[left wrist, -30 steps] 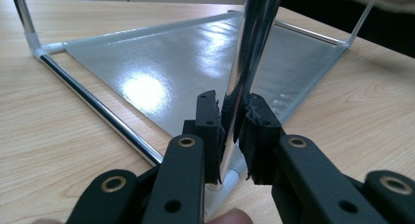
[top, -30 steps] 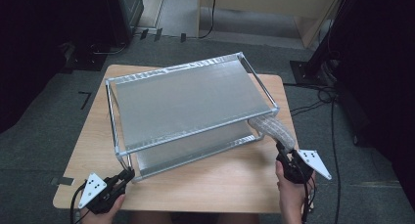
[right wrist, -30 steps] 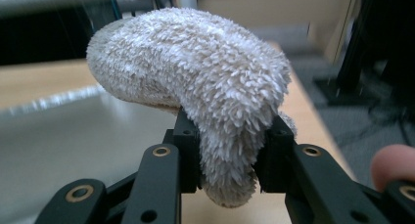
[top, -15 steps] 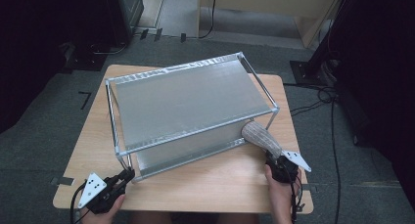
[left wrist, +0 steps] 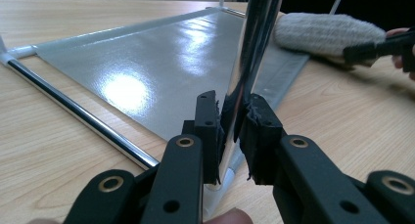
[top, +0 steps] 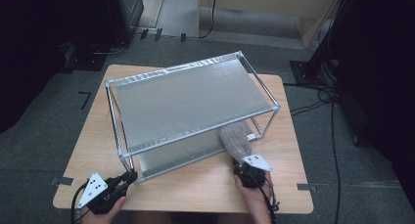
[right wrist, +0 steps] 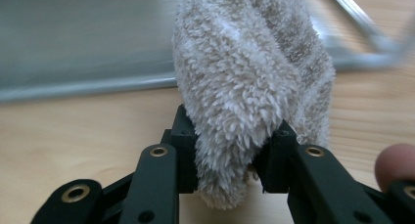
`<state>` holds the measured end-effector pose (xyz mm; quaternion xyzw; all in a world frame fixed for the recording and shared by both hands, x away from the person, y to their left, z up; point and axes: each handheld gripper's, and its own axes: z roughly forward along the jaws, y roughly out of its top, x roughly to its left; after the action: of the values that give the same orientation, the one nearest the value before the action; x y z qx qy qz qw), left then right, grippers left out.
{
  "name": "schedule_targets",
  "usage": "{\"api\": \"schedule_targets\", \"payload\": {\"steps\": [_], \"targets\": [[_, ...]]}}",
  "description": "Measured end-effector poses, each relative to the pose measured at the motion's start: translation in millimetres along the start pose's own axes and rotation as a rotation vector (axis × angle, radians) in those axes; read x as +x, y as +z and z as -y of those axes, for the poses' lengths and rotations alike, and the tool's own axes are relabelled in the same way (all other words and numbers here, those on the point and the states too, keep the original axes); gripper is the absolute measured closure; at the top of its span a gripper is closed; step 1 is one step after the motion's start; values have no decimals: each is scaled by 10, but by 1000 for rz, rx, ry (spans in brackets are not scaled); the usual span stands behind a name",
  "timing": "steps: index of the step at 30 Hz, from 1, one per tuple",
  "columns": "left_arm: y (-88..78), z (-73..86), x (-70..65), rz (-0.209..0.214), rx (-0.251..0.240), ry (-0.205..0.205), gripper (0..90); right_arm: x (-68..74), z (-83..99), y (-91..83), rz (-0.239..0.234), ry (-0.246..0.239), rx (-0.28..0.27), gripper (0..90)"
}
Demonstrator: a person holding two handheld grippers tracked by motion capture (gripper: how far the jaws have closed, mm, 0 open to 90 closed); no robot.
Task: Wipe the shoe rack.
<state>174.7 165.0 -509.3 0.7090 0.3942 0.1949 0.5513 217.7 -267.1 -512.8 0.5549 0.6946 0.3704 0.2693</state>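
Observation:
A two-tier metal rack [top: 191,104] stands slantwise on the wooden table [top: 205,185]. My left gripper [top: 129,176] is at its front left corner, shut on the chrome corner post [left wrist: 254,48] just above the lower shelf [left wrist: 147,62]; both pads [left wrist: 208,121] sit against the post. My right gripper [top: 243,164] is shut on a rolled, fuzzy grey-beige cloth [top: 236,141] near the rack's front right. The cloth [right wrist: 249,72] sticks out ahead of the jaws, and its far end reaches the edge of the lower shelf [right wrist: 83,33], under the top shelf. The left gripper view shows the cloth [left wrist: 323,33] lying low over the table.
The rack takes up most of the table; bare wood lies along the front edge between the two hands. A chrome side rail [top: 266,94] runs on the rack's right end. Dark furniture and cables [top: 313,106] surround the table on the floor.
My right gripper has moved left and down with the cloth, bringing its far end from outside the rack's right corner to the lower shelf's front edge. The left gripper has stayed on the post.

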Motion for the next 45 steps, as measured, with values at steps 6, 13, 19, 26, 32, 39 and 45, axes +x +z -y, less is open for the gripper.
{"api": "schedule_targets", "payload": {"steps": [6,13,19,26,32,39,45], "targets": [[-8,-30,-10,7,-12,-2,764,497,54,2,-134,-149,21,661],[6,-42,-78,62,-6,40,784,839,109,-42,-254,-245,36,660],[50,-36,-185,168,14,114,796,843,125,-38,-281,-247,50,665],[49,-26,-214,235,24,142,802,805,111,-42,-296,-253,49,665],[10,-11,-197,235,23,129,801,560,42,17,-225,-198,36,665],[-63,16,-163,206,16,95,796,103,-68,71,-71,-85,24,664],[-135,38,-135,157,-1,60,791,-294,-132,117,71,31,7,656]]}}
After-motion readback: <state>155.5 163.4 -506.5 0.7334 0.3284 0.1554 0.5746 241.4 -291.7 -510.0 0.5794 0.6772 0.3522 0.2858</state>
